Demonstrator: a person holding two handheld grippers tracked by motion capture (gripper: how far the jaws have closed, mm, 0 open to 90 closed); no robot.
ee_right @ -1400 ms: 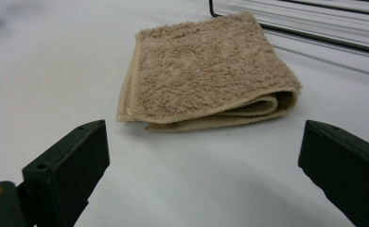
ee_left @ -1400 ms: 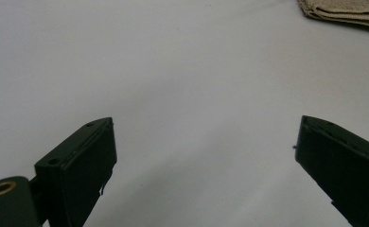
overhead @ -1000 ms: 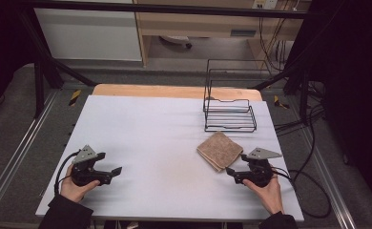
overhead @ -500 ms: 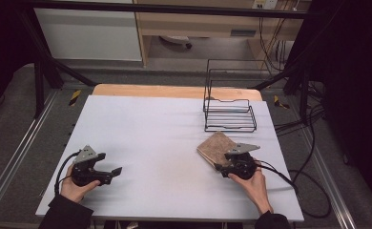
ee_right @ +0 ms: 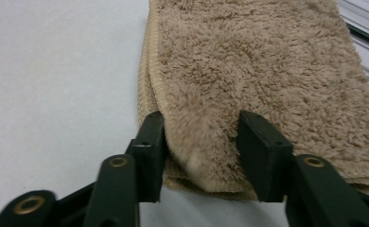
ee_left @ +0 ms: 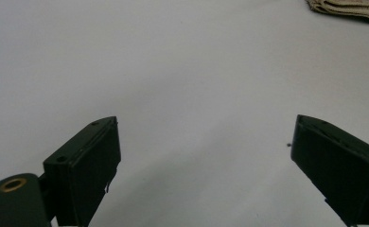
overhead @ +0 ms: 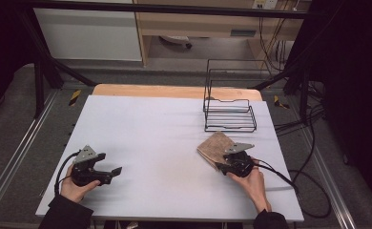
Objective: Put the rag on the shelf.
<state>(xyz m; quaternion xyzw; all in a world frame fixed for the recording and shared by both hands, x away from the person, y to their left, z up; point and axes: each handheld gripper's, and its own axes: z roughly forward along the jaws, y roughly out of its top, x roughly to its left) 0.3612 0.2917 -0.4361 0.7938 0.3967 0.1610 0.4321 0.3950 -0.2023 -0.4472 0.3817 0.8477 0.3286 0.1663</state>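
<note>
- High view: the right gripper (overhead: 223, 165), held in the person's right hand (overhead: 252, 183), sits at the near edge of a folded tan towel (overhead: 216, 147) on the right half of the white table (overhead: 160, 129). Its black body and grey plate overlap the towel's near corner, and its cable trails off toward the table's right edge. The left gripper (overhead: 112, 172), held in the left hand (overhead: 73, 188), rests on the bare table surface near the front left corner, well apart from the towel, its jaws pointing right. A black wire rack (overhead: 229, 112) stands behind the towel, toward the far right of the table.
- Left gripper view: the left gripper (ee_left: 206, 165) has its two black jaws spread wide over plain white tabletop, with nothing between them. A corner of the towel (ee_left: 350, 8) shows at the top right, far off.
- Right gripper view: the right gripper (ee_right: 200, 151) has its jaws closed in on a raised fold of the towel (ee_right: 267, 66), pinching the plush cloth at its near edge; both jaws touch the pile. The rest of the towel lies flat on the table beyond them, its stitched hem along the left side.
</note>
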